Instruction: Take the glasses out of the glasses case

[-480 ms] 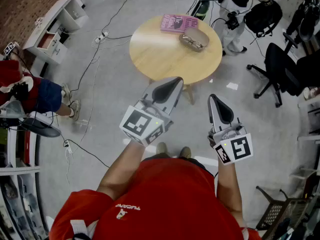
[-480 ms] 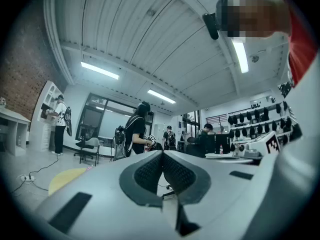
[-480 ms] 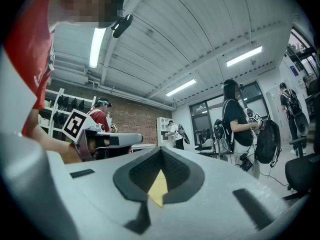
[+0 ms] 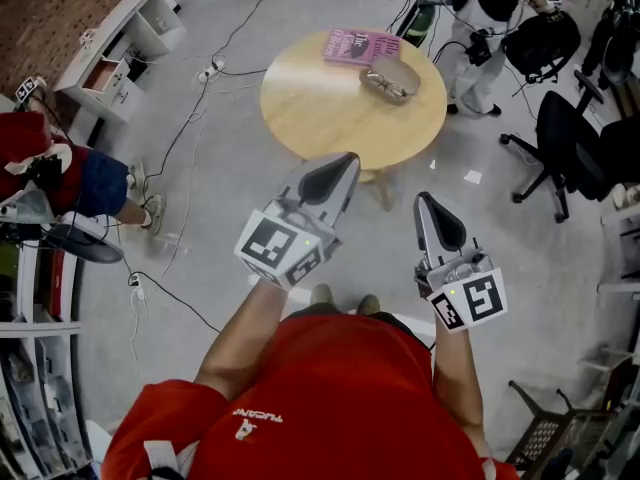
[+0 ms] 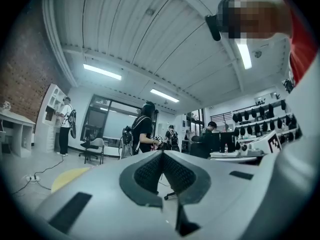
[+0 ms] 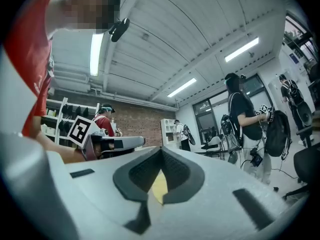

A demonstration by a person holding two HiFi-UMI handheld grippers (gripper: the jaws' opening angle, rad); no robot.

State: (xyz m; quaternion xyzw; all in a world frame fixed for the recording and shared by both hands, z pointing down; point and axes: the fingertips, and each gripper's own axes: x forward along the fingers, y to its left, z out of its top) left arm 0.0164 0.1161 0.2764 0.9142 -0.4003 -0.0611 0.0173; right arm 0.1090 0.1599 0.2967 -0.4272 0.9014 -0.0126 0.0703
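Note:
The glasses case (image 4: 390, 80) lies open on the far right part of a round wooden table (image 4: 330, 108), with dark glasses seemingly inside it. Both grippers hover over the floor well short of the table, held level in front of my body. My left gripper (image 4: 345, 161) points at the table's near edge and its jaws are shut on nothing (image 5: 161, 154). My right gripper (image 4: 428, 201) is beside it, also shut and empty (image 6: 161, 151). A yellow strip of the table (image 6: 159, 186) shows between the right gripper's pads.
A pink book (image 4: 360, 45) lies on the table behind the case. Cables (image 4: 190, 128) run over the floor at left. A seated person (image 4: 60, 178) is at far left, a standing person (image 4: 490, 18) and black chairs (image 4: 570, 138) at right.
Both grippers keep their places and stay shut. Only the head view has shifted slightly.

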